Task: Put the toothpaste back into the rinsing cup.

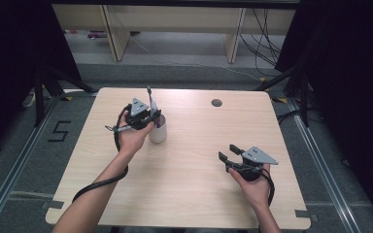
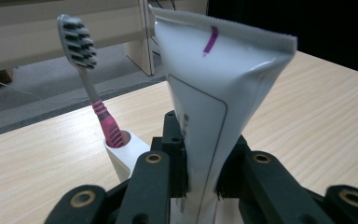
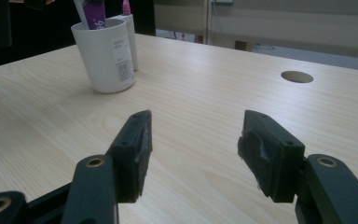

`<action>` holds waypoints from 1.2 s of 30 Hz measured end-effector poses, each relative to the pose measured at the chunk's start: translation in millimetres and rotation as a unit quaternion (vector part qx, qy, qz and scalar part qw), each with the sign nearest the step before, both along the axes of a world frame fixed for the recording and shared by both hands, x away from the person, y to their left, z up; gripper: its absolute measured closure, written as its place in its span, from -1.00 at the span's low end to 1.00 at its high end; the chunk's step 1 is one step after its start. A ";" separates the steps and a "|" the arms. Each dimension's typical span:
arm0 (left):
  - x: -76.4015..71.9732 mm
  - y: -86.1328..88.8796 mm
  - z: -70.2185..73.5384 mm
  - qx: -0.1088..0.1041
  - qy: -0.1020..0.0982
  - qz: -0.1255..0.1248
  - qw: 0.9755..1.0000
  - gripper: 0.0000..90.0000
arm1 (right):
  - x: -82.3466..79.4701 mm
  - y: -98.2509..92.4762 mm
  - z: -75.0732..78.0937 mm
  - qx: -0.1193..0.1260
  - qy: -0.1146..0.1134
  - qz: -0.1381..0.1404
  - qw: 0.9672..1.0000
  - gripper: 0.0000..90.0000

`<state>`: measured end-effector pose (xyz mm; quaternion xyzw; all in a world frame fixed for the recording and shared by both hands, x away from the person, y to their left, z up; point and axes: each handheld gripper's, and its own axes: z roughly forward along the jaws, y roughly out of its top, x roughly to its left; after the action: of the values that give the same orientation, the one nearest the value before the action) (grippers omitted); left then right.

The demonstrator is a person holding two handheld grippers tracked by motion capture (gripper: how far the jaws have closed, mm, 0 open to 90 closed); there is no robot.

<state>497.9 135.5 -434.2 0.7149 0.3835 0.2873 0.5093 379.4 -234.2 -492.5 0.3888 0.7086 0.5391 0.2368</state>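
Left gripper [image 1: 148, 116]: jaws clenched on toothpaste tube [image 2: 214, 116], upright for cup [image 3: 103, 56] | right gripper [image 3: 193, 149]: jaws released, idle over surface [image 1: 189, 160]

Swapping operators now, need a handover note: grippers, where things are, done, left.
Left gripper: shut on the toothpaste tube, held upright with its crimped end up, at the white cup.
Right gripper: open, nothing between its jaws, low over the table on the right side.
Toothbrush: already standing in the cup, bristles up.
Done: toothbrush in. In the right gripper view the tube's lower end looks inside the cup.
Left: probably release the tube and pull the left gripper clear.
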 end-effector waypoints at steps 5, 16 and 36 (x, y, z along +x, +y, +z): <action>0.2 -0.4 0.3 0.005 -0.002 -0.004 1.000 0.72 | 1.2 -1.8 0.7 -0.012 -0.012 0.003 1.000 -0.02; 2.9 -0.4 -0.4 0.001 0.004 -0.001 1.000 0.65 | 0.7 -0.9 0.5 -0.011 0.000 0.003 1.000 -0.03; 1.1 1.4 0.9 0.006 -0.013 0.014 1.000 0.18 | 2.3 0.3 -1.0 -0.015 -0.011 0.003 1.000 -0.05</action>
<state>499.0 136.8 -433.2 0.7087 0.3850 0.3056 0.5062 381.6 -234.0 -493.5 0.3775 0.7152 0.5330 0.2487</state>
